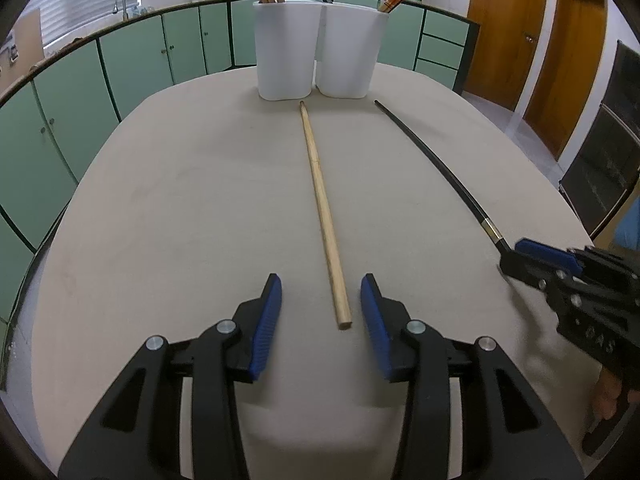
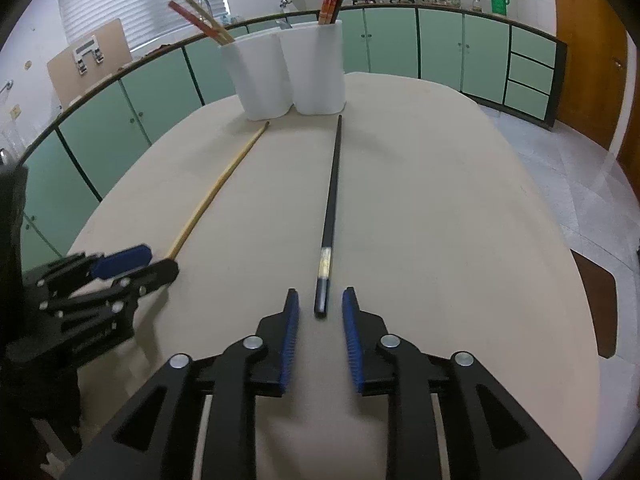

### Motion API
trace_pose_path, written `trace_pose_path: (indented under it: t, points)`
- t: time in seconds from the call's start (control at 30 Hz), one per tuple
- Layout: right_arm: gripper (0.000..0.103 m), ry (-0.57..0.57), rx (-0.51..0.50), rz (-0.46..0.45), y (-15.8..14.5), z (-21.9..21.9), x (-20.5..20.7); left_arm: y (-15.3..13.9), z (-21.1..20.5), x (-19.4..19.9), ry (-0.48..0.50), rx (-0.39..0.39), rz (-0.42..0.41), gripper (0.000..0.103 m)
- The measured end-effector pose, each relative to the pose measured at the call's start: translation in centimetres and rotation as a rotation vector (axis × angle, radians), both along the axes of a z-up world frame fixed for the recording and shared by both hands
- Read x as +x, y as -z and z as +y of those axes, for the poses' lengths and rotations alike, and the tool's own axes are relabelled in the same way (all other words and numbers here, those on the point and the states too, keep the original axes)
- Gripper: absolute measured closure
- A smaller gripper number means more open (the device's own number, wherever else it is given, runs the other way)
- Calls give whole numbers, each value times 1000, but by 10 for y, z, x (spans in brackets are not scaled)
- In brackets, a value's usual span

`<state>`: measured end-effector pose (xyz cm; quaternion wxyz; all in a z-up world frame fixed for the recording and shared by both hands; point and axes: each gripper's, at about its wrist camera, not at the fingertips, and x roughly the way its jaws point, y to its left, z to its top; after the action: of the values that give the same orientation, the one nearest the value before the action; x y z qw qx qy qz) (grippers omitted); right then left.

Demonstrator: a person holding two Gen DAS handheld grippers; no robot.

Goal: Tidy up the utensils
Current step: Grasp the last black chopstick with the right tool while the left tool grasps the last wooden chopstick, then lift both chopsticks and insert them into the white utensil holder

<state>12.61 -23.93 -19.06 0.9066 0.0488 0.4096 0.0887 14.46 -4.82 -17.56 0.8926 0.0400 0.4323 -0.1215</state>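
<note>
While both my grippers wait open, two sticks lie on the table [image 1: 168, 200].
My left gripper [image 1: 321, 300] sits around the tan stick [image 1: 320, 200], my right gripper [image 2: 320, 308] around the black stick [image 2: 333, 184]; two cups [image 1: 320, 52] stand at the far edge.

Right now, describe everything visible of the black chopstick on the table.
The black chopstick is a long, slim, dark stick, glossy like lacquer or plastic, with a pale metallic-looking band near its thicker end. It lies flat on the beige table, thin tip pointing at the right white holder and stopping just short of it. Its thick end sits between the open fingers of the right gripper, which do not appear to touch it. The wooden chopstick lies apart to its left.
</note>
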Motion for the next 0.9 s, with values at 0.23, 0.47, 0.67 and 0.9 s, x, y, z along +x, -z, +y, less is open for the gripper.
trace_pose_path:
  t: [0.23,0.47,0.67,0.9]
  points:
    - [80,3,-14,-1,0,3,0,0,0,-2,-8,-1,0,62]
    - [91,14,-30,7,1,7,8,-1,-3,-1,-20,1,-1,78]
    - [96,22,-20,6,1,5,7,-1,-7,-1,-12,-4,2,97]
    - [96,15,-53,-55,-29,-2,-4,-30,2,-8,10,-7,-63,97]
